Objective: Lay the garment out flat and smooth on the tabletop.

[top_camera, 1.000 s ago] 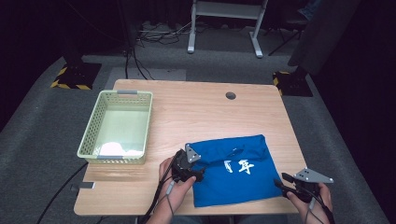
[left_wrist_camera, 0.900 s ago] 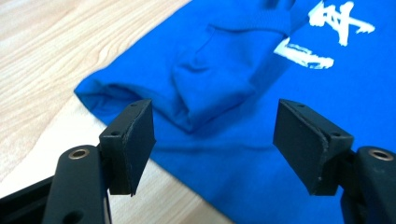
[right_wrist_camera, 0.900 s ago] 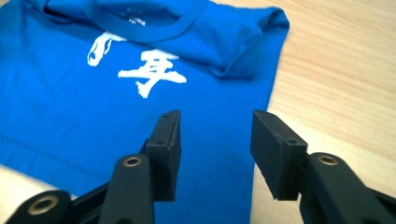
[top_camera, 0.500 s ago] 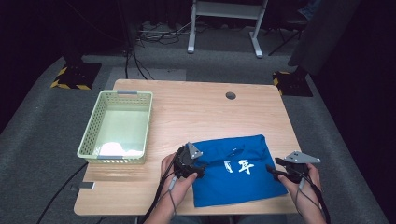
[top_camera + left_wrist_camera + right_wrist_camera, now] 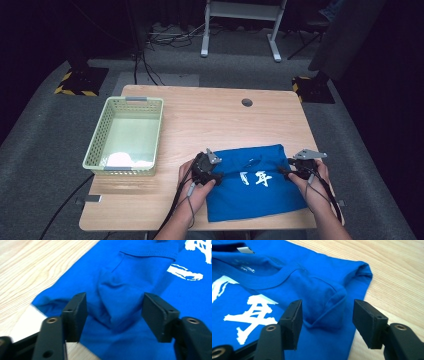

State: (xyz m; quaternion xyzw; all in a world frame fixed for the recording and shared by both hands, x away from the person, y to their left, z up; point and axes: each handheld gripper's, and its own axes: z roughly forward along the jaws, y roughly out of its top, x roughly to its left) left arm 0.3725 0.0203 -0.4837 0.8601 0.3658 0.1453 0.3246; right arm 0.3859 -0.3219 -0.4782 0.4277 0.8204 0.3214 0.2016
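Observation:
A blue T-shirt (image 5: pixel 255 192) with white printed characters lies folded near the table's front edge. My left gripper (image 5: pixel 219 176) is at the shirt's left edge. In the left gripper view it (image 5: pixel 115 302) is open, and a raised fold of the blue cloth (image 5: pixel 117 290) sits between the jaws. They have just been closing, with the pads still clear of the fold. My right gripper (image 5: pixel 283 170) is at the shirt's right edge. In the right gripper view it (image 5: pixel 327 308) is open astride a sleeve fold (image 5: pixel 329 302), and its jaws have just been opening.
A pale green mesh basket (image 5: pixel 97 145) stands on the left side of the wooden table (image 5: pixel 210 120), with something white (image 5: pixel 120 159) inside it. A round cable hole (image 5: pixel 247 102) is near the far edge. Dark floor and a metal stand lie beyond the table.
The right hand has come in leftwards from off the table's right side to the shirt's right edge. The left hand has shifted slightly towards the shirt's left edge.

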